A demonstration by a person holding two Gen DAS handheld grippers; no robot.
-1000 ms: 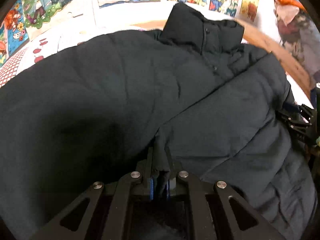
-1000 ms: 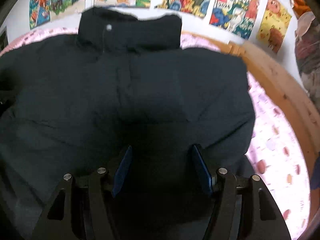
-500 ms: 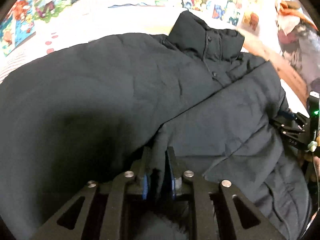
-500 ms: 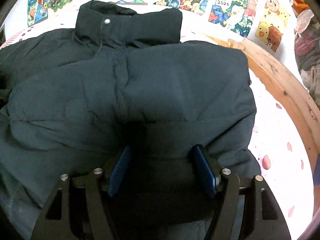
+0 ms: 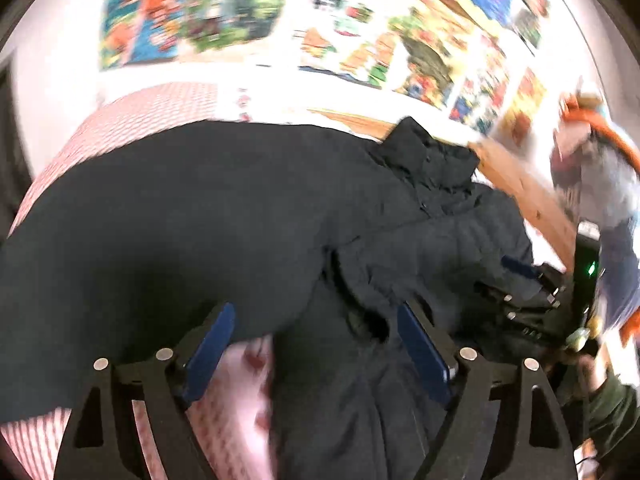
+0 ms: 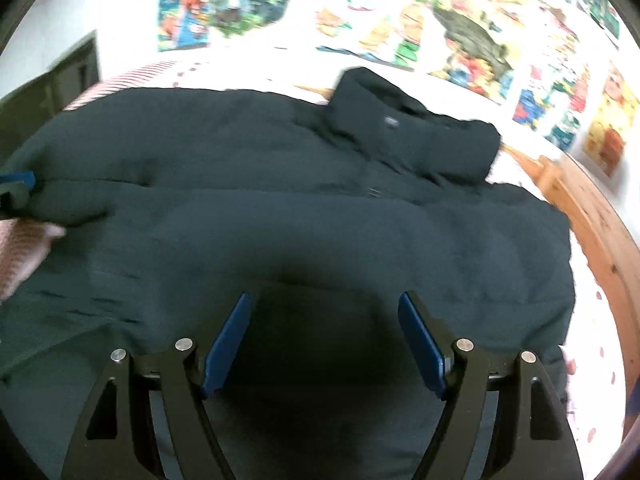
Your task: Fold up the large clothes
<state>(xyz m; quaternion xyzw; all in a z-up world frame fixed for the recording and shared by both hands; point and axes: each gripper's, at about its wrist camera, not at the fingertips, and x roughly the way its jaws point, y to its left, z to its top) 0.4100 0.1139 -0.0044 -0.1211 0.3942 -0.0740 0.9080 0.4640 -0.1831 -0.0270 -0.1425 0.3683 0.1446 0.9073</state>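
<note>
Left wrist view: the left gripper (image 5: 312,344) has just been opening; its blue pads (image 5: 210,344) stand wide apart, pinching nothing. The dark puffer jacket (image 5: 208,216) spreads ahead of and under the fingers on the pink bedsheet (image 5: 236,408), a bulky hem fold beside the right-hand pad.

Right wrist view: the right gripper (image 6: 322,344) has likewise been spreading, empty, above the jacket's lower panel. It looks soft, thick and springy; grip a hem or seam edge
</note>
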